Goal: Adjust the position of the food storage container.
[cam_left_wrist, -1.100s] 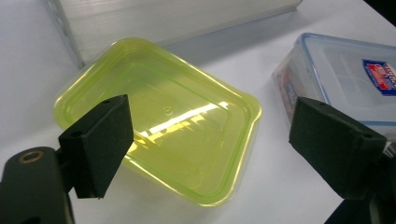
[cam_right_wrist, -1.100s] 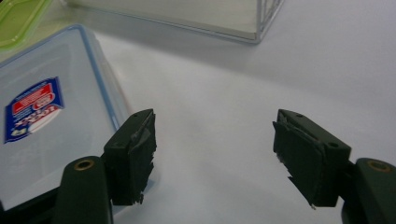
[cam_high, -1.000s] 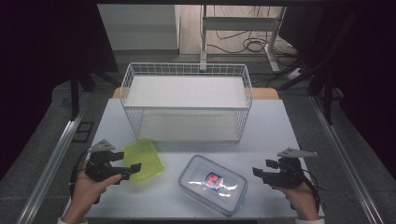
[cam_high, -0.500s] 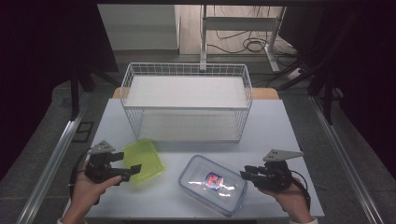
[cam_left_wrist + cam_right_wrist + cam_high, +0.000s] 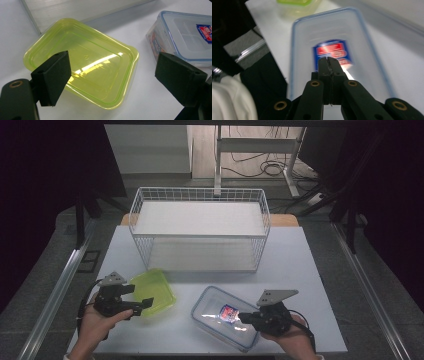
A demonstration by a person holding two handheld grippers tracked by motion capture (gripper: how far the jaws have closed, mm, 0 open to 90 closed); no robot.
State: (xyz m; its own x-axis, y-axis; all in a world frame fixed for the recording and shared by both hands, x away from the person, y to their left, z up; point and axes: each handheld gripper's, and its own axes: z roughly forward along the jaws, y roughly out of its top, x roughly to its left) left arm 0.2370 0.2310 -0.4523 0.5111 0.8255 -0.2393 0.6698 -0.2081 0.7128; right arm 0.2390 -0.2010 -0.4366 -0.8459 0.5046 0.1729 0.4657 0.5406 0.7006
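While both hands work near the front edge of the table, the scene reads as follows.

High view: left gripper (image 5: 142,304) sits at the front-left corner, touching the near edge of the green container (image 5: 153,291); right gripper (image 5: 246,318) is over the clear lidded box (image 5: 226,316), front centre. A white wire basket (image 5: 200,232) stands toward the back edge.

Left gripper view: fingers (image 5: 52,76) spread wide, one over the green container's rim, holding nothing.

Right gripper view: fingers (image 5: 323,65) pressed together, empty, just above the box's red-and-blue label (image 5: 332,52); contact cannot be told.

Risk: closed fingers pushing down could skid the box off the front edge; the light green container may slide when pinched.
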